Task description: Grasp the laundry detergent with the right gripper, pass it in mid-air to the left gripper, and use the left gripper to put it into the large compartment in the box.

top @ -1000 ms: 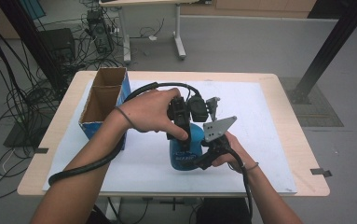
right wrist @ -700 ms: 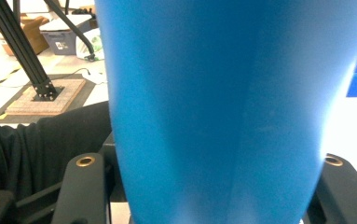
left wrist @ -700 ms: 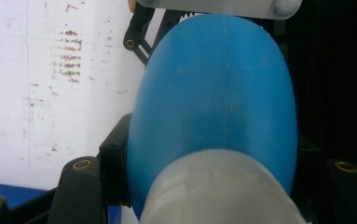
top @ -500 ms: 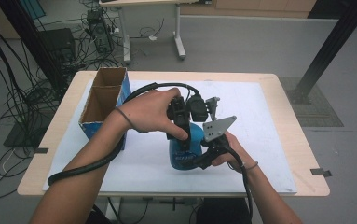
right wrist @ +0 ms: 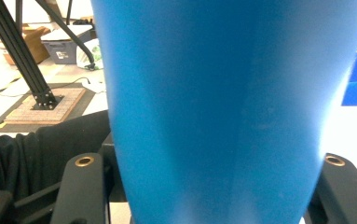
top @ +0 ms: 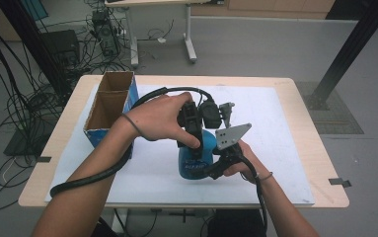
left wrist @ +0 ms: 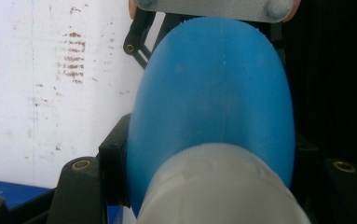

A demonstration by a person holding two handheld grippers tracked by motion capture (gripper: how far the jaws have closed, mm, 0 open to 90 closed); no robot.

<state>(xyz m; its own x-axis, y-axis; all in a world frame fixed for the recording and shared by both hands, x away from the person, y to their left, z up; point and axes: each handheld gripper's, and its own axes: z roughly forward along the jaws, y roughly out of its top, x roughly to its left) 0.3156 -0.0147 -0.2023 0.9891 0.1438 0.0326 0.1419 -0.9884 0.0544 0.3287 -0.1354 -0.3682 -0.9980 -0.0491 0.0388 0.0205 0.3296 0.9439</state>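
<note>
We see a blue bottle standing upright on the white mat near the middle of the table, toward its near edge. We hold 2 grippers on it. The left gripper comes down from above, its jaws clamped on the bottle's upper part, close to the pale cap seen in the left gripper view. The right gripper comes in from the right and grips the blue body lower down, jaws pressed to both sides. An open cardboard box stands well apart at the far left of the mat. We judge the step in hand to be steadying the bottle with both grippers, perhaps to work the cap. The next move calls for 1 gripper holding firm while the other twists or lifts, without tipping the bottle.
</note>
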